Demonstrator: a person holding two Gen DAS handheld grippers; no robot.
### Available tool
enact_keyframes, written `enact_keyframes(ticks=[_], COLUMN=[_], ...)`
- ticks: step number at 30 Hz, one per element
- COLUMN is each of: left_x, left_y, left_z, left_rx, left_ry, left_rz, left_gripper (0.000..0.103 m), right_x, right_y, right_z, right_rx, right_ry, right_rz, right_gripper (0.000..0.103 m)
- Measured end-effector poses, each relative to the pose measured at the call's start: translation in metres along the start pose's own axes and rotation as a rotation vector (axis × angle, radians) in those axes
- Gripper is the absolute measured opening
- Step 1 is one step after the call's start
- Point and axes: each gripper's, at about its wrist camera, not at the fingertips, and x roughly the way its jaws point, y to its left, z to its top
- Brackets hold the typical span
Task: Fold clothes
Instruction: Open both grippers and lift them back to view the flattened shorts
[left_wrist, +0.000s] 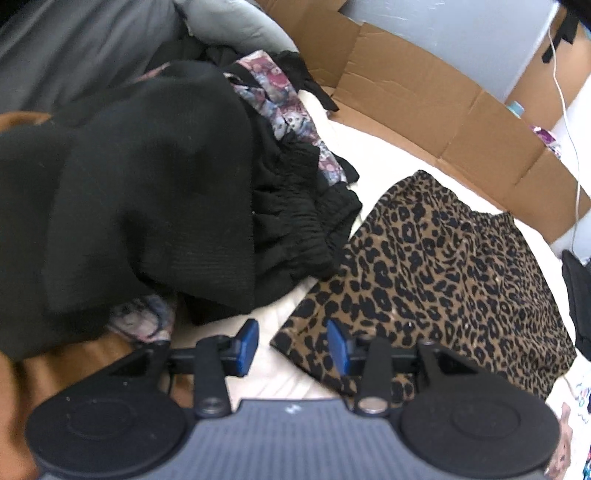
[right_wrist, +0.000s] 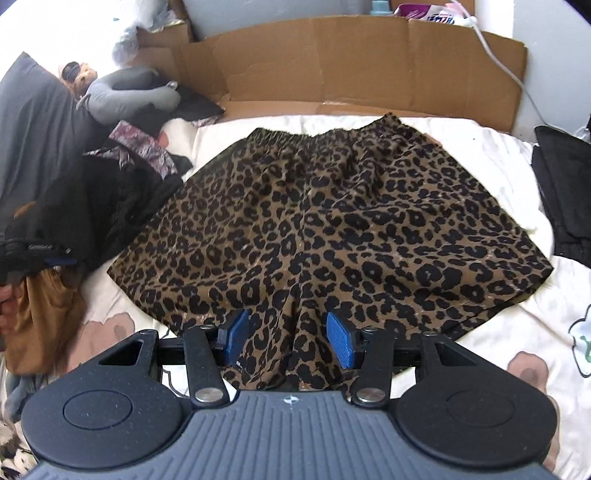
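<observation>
Leopard-print shorts (right_wrist: 332, 221) lie spread flat on the white bed sheet (right_wrist: 498, 350), waistband toward the far cardboard. My right gripper (right_wrist: 288, 338) is open above the crotch hem at the shorts' near edge, with fabric showing between its blue pads (right_wrist: 341, 343). In the left wrist view the same shorts (left_wrist: 436, 277) lie to the right. My left gripper (left_wrist: 291, 345) is open over the sheet (left_wrist: 255, 369) beside the shorts' near left corner, its right pad over that corner. Nothing is gripped.
A heap of black and floral clothes (left_wrist: 147, 192) is piled on the left. Flattened cardboard (right_wrist: 351, 66) lines the far side of the bed. Dark clothing (right_wrist: 565, 192) lies at the right edge. A grey pillow (right_wrist: 37, 140) and a soft toy (right_wrist: 129, 92) sit far left.
</observation>
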Motion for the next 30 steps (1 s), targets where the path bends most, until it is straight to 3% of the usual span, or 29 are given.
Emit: enact_keyframes(ticks=[4, 6, 15, 19, 27, 28, 30], left_x=[0.018, 0.026, 0.057, 0.06, 0.07, 0.07, 0.069], left_y=[-0.003, -0.006, 0.011, 0.007, 0.014, 0.015, 0.016], left_z=[-0.005, -0.008, -0.039, -0.041, -0.042, -0.043, -0.046], left_rx=[-0.03, -0.017, -0.089, -0.039, -0.06, -0.057, -0.06], left_ry=[-0.025, -0.049, -0.064, -0.078, -0.1, -0.106, -0.114], left_rz=[-0.038, -0.01, 0.019, 0.036, 0.021, 0.018, 0.012], left_gripper=[0.034, 0.029, 0.029, 0.029, 0.029, 0.028, 0.023], right_x=[0.01, 0.014, 0.029, 0.028, 0.04, 0.043, 0.049], right_y=[0.009, 0.013, 0.033, 0.031, 0.025, 0.024, 0.024], right_z=[-0.009, -0.014, -0.028, -0.027, -0.022, -0.02, -0.016], right_rx=[-0.004, -0.005, -0.033, -0.009, 0.012, 0.013, 0.02], right_ry=[0.012, 0.018, 0.052, 0.05, 0.049, 0.047, 0.051], right_rz=[0.011, 0.017, 0.025, 0.017, -0.017, -0.019, -0.021], right_gripper=[0.054, 0.054, 0.054, 0.054, 0.053, 0.052, 0.026])
